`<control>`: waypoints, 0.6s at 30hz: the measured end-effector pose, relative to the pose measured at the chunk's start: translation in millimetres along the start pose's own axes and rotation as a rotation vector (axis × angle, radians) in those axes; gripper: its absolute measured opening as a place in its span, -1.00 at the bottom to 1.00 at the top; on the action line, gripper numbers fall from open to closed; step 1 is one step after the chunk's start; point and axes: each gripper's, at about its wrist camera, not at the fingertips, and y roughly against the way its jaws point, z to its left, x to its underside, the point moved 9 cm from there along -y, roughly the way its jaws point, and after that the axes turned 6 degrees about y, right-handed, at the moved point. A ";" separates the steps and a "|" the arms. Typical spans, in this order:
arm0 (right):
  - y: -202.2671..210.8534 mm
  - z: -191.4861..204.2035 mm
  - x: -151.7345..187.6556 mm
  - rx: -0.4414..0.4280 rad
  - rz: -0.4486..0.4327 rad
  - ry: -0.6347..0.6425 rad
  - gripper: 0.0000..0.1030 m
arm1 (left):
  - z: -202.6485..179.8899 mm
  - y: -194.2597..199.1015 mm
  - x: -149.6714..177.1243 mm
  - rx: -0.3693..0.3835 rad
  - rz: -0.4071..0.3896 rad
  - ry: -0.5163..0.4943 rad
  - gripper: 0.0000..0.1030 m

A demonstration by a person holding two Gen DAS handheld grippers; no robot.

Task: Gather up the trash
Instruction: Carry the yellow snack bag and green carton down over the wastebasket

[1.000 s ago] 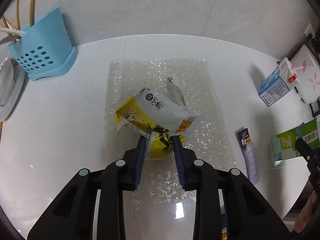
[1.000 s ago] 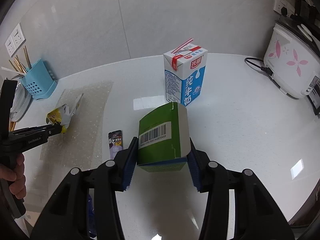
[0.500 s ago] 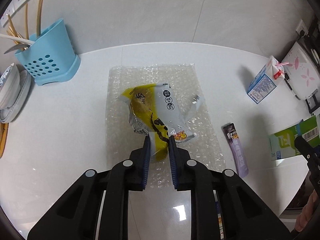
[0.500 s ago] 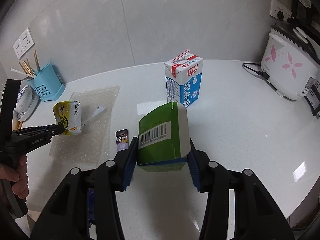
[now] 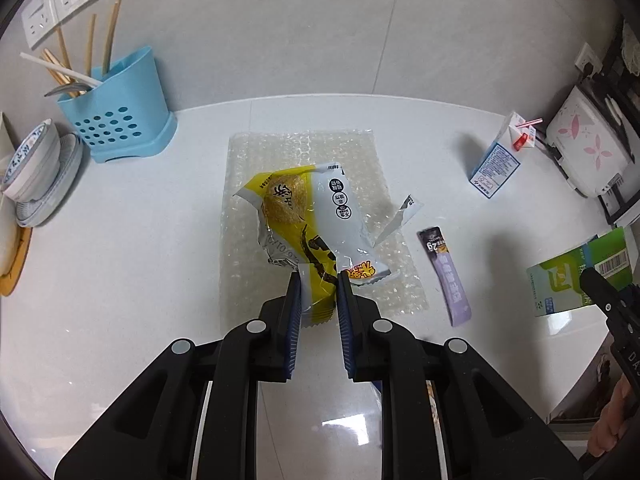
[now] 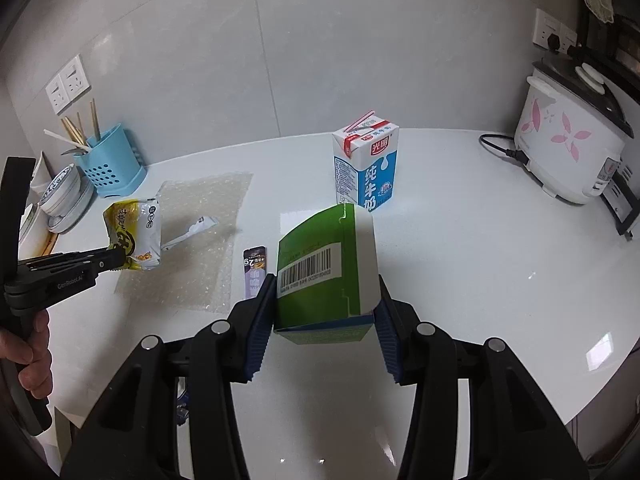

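A yellow-and-white snack wrapper (image 5: 308, 232) is pinched at its lower edge by the left tool (image 5: 317, 300) and held clear of the bubble wrap sheet (image 5: 256, 200) on the white counter (image 5: 120, 260). A green carton (image 6: 326, 268) is clamped between the blue pads of the right tool (image 6: 326, 312) — lifted off the counter. A purple sachet (image 5: 448, 276) lies at three o'clock from the wrapper; a milk carton (image 6: 366, 168) stands at twelve o'clock beyond the green carton.

Wrapper and box lifted off the counter

The left claw (image 5: 318, 280) has narrowed onto the yellow wrapper (image 5: 308, 224) and raised it clear of the bubble wrap (image 5: 248, 184); the right claw (image 6: 326, 304) has carried the green box (image 6: 320, 276) higher, so the counter (image 6: 480, 248) looks farther away.
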 end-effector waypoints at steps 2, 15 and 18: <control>6.0 0.7 2.3 -0.004 -0.004 0.005 -0.14 | -1.3 8.1 4.2 0.004 -0.007 0.005 -0.68; 43.7 7.8 31.1 -0.039 -0.026 0.035 -0.14 | -15.0 65.3 44.6 0.045 -0.059 0.017 -0.68; 52.0 8.5 40.1 -0.046 -0.028 0.039 -0.14 | -18.3 77.5 57.1 0.054 -0.065 0.023 -0.68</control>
